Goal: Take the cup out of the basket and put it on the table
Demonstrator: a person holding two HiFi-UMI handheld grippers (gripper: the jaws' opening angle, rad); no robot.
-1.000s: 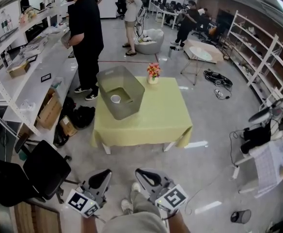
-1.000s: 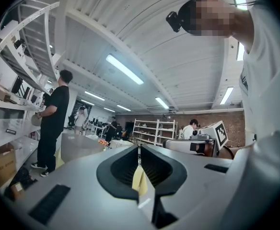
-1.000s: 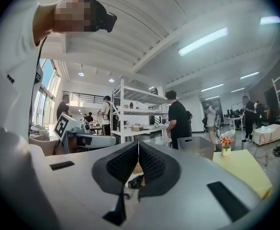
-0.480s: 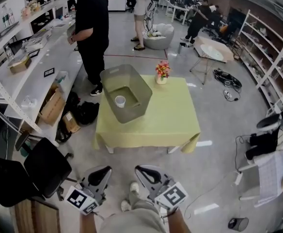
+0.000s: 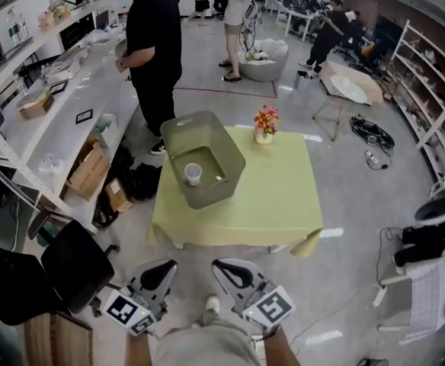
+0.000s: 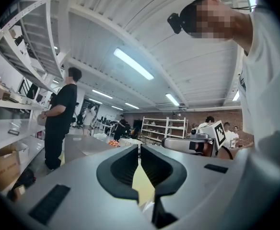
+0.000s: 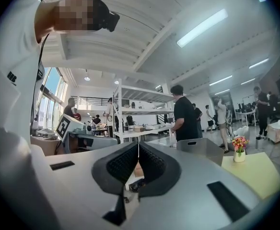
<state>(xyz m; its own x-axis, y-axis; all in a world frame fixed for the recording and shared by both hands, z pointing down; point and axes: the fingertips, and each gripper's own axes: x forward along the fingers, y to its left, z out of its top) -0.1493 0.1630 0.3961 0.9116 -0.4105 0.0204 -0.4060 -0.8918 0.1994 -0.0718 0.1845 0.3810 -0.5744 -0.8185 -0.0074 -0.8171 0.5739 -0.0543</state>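
Cup (image 5: 193,173) in basket (image 5: 224,139), far from jaws

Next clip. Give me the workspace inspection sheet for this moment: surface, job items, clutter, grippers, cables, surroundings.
Surface: table covered with a yellow-green cloth.
Job's things: white cup standing upright inside the grey basket, which sits at the table's far left corner.
Clutter: flower vase at the table's far edge.
Grippers: left hand-held gripper and right hand-held gripper are both shut with nothing between the jaws, held low and short of the table.
Cables: coiled cable on the floor right of the table.
Surroundings: person in black by the left shelving; office chair; cardboard box on the floor.
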